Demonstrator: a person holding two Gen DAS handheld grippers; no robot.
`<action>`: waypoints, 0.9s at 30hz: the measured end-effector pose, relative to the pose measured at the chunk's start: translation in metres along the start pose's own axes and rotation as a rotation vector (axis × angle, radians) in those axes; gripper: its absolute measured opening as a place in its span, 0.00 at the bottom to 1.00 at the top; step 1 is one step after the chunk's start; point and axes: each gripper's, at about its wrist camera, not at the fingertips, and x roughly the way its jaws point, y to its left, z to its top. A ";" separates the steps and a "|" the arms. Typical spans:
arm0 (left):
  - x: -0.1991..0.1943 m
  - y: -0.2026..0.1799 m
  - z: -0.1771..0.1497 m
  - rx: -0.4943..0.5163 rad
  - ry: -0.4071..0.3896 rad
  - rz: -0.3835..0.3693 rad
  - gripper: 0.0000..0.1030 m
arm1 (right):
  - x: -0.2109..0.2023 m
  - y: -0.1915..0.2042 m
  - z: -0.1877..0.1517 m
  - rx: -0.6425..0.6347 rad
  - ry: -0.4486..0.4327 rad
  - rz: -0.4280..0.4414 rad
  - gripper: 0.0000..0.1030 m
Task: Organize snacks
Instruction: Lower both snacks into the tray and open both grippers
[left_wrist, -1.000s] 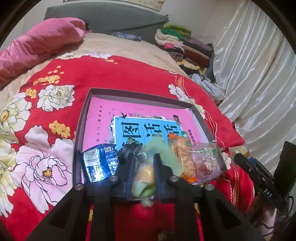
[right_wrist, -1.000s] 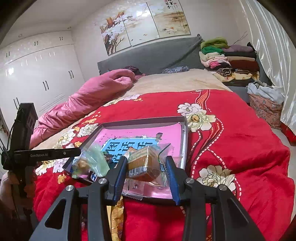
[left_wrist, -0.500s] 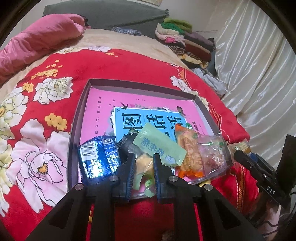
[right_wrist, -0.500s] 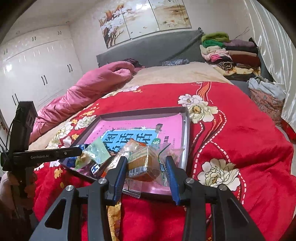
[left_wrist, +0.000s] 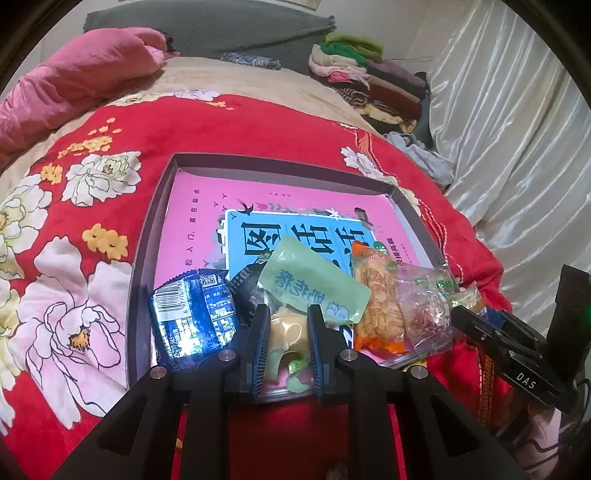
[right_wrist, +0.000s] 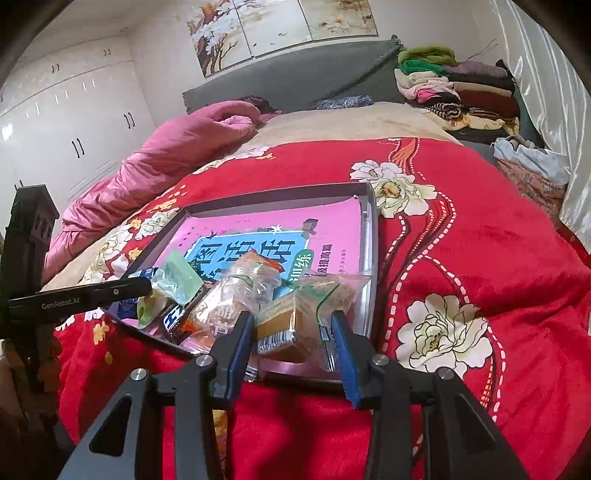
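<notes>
A shallow grey tray (left_wrist: 155, 221) with a pink and blue book cover inside lies on the red flowered quilt. Along its near edge lie a blue packet (left_wrist: 192, 317), a dark packet (left_wrist: 247, 291), an orange snack (left_wrist: 376, 295) and a clear bag (left_wrist: 424, 306). My left gripper (left_wrist: 286, 317) is shut on a green packet (left_wrist: 314, 288) at the tray's near edge. My right gripper (right_wrist: 291, 325) is shut on a brown snack in clear wrap (right_wrist: 306, 314) at the tray's (right_wrist: 371, 236) near right corner.
A pink duvet (right_wrist: 177, 151) lies at the far left of the bed. Folded clothes (right_wrist: 454, 88) are stacked at the far right. White curtains (left_wrist: 517, 147) hang to the right. White wardrobe doors (right_wrist: 74, 125) stand on the left.
The left gripper has carried the green packet forward and down onto the tray's near edge. The right gripper has moved its brown snack slightly forward over the tray's corner.
</notes>
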 end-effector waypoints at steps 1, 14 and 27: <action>0.000 0.000 0.000 -0.001 0.001 -0.001 0.20 | 0.000 0.000 0.000 0.001 0.000 0.001 0.42; -0.003 0.002 -0.003 -0.016 0.015 -0.007 0.31 | -0.002 -0.004 0.001 0.013 -0.002 -0.016 0.54; -0.020 -0.004 -0.003 -0.009 -0.006 -0.024 0.56 | -0.014 -0.003 0.002 0.006 -0.039 -0.021 0.56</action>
